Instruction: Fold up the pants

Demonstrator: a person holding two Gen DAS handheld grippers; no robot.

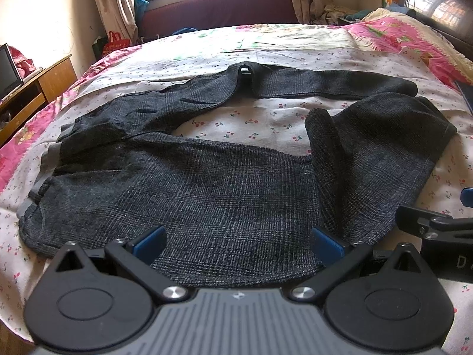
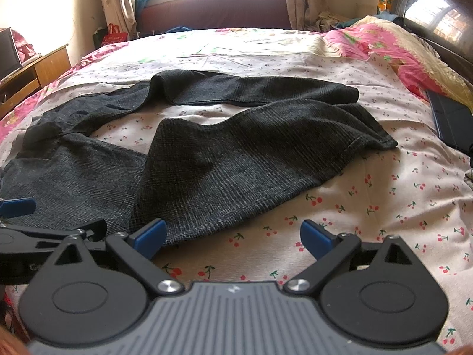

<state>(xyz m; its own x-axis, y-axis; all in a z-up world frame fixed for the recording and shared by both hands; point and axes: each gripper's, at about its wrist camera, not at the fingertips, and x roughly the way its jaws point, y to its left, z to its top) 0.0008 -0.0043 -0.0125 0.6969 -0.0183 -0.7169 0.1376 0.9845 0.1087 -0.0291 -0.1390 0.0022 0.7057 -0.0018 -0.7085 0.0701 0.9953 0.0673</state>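
Observation:
Dark grey checked pants [image 1: 212, 183] lie spread on the bed, waistband at the left, both legs running right. The near leg bends back on itself at the right [image 1: 369, 153]. The far leg [image 1: 325, 84] lies flat behind. My left gripper [image 1: 238, 241] is open and empty, its blue pads over the near edge of the near leg. In the right wrist view the pants [image 2: 224, 165] fill the middle. My right gripper [image 2: 233, 236] is open and empty, its left pad at the edge of the folded-over leg, its right pad over bare sheet.
The bed has a cherry-print sheet [image 2: 384, 207] and a pink quilt [image 2: 393, 47] at the far right. A dark flat object [image 2: 452, 118] lies at the right edge. A wooden desk [image 1: 32, 88] stands left. A dark headboard [image 2: 428, 6] is at the far right.

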